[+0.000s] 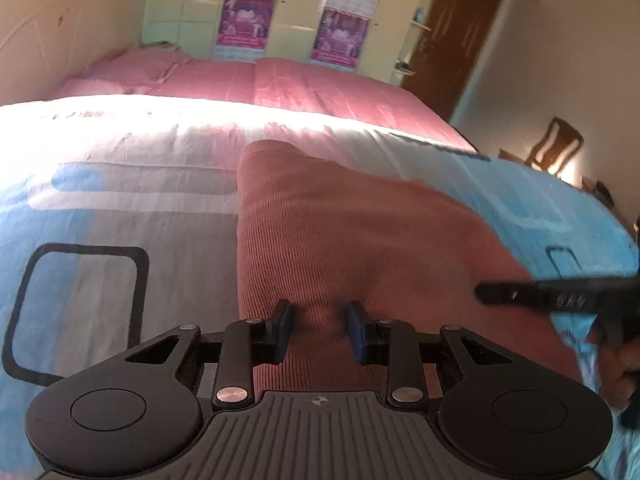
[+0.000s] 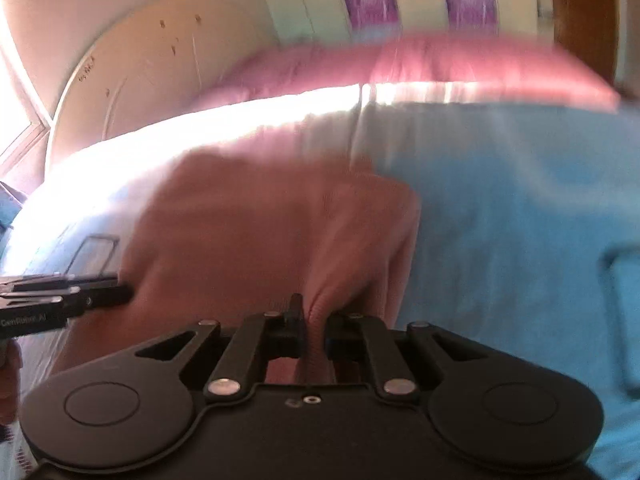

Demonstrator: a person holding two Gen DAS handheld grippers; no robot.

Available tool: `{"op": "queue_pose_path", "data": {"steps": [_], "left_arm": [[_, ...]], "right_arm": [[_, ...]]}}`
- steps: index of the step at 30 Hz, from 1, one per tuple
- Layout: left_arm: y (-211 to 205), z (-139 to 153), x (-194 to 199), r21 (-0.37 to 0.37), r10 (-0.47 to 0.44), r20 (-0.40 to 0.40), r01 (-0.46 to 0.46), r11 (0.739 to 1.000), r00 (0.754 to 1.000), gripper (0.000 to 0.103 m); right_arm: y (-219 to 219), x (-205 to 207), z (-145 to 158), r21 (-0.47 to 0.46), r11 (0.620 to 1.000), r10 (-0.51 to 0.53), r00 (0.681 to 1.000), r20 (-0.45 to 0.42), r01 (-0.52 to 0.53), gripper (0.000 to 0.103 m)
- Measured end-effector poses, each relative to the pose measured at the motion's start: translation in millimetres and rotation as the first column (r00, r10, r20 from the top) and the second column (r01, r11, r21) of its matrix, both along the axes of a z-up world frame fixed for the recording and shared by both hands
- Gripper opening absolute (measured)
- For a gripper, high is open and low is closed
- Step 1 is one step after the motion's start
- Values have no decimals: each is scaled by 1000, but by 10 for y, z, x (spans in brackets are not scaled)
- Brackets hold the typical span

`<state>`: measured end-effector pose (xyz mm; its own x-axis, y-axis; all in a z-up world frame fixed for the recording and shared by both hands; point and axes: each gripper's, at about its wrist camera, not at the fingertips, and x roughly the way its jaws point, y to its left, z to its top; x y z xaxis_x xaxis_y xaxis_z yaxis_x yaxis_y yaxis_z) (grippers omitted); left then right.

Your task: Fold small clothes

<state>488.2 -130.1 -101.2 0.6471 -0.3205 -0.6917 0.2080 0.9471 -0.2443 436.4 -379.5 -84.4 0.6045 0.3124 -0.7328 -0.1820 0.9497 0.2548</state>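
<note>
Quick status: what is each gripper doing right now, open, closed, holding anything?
Left gripper: jaws partly open, astride the brown ribbed garment, pads not pressing it.
Right gripper: jaws closed on a pinched fold of the garment.

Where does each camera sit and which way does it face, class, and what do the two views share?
Left wrist: on the left gripper, looking down along its fingers at the pink garment on the bed; the right gripper enters at right.
Right wrist: on the right gripper, its pads pinching a garment fold; the left gripper enters at left.
Shared: garment, bed, each other's gripper.
</note>
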Motion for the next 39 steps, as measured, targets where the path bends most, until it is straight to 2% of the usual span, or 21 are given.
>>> {"op": "queue_pose_path", "data": {"steps": [4,6,8,9,12,14,16,17,18,19,20,22,24,25,28,29,30,32,36,38,39], "left_arm": [[107,57,-36,22,19,8,-19,1000,1000,31],[175,151,-96,10,23,40,-24,1000,999,31],[194,280,-124,-21,11,91,-10,1000,996,31],[163,321,-101,-25,-1,106,4,1000,994,31],[-37,260,102,8,-48,103,48,999,994,31],[-104,110,283,-14,-53,58,54,998,997,31],[-166,-54,419,-1,-72,3,72,997,997,30],[-154,-61,432,-34,-56,-7,55,998,998,30],[-108,-38,450,-69,-40,-31,38,997,999,30],[-92,-3,431,-70,-40,-30,38,997,999,30],[-78,66,343,-62,-48,-1,48,997,999,31],[-44,126,123,-70,-85,39,88,994,996,31],[12,135,-165,-59,-94,57,97,994,994,31],[40,138,-285,-63,-95,66,100,993,993,31],[148,163,-638,-87,-68,80,75,993,994,31],[161,170,-727,-99,-57,82,65,993,995,31],[167,182,-793,-111,-59,82,68,991,995,31],[152,197,-862,-117,-58,89,68,991,994,31],[93,-50,-860,-117,-84,-15,82,990,996,31],[34,-174,-902,-65,-98,-14,97,993,995,30],[5,-193,-964,-34,-108,5,108,994,994,30]], "right_arm": [[-35,-36,17,40,999,9,1000,-3,-8,16],[-108,-95,47,22,1000,-10,1000,4,10,20],[-229,-199,183,8,997,-83,994,76,82,22],[-294,-244,258,-1,992,-124,984,129,125,18],[-240,-177,363,-37,993,-102,971,217,112,14],[-147,30,270,-66,996,-49,982,181,62,11],[-94,259,50,-151,987,-42,993,111,58,3],[-118,313,-48,-173,982,-50,992,112,69,3],[-159,308,-38,-150,986,-64,993,104,79,3],[-170,341,3,-144,986,-74,994,82,86,3],[-157,328,57,-158,984,-73,994,82,86,4],[-174,194,180,-133,986,-86,992,97,98,34],[-201,-44,274,-78,995,-58,993,100,66,43],[-197,-190,303,-73,996,-40,994,103,48,44],[-195,-574,308,-44,999,-24,997,70,27,39],[-204,-696,309,-18,999,-31,998,58,33,33],[-201,-756,327,7,1000,-30,998,53,29,19],[-172,-884,323,36,999,-15,998,57,13,15],[-29,-956,227,-67,998,14,999,39,-12,11],[42,-951,119,-182,983,18,1000,15,-15,14],[55,-958,89,-209,978,29,999,21,-24,16]]}}
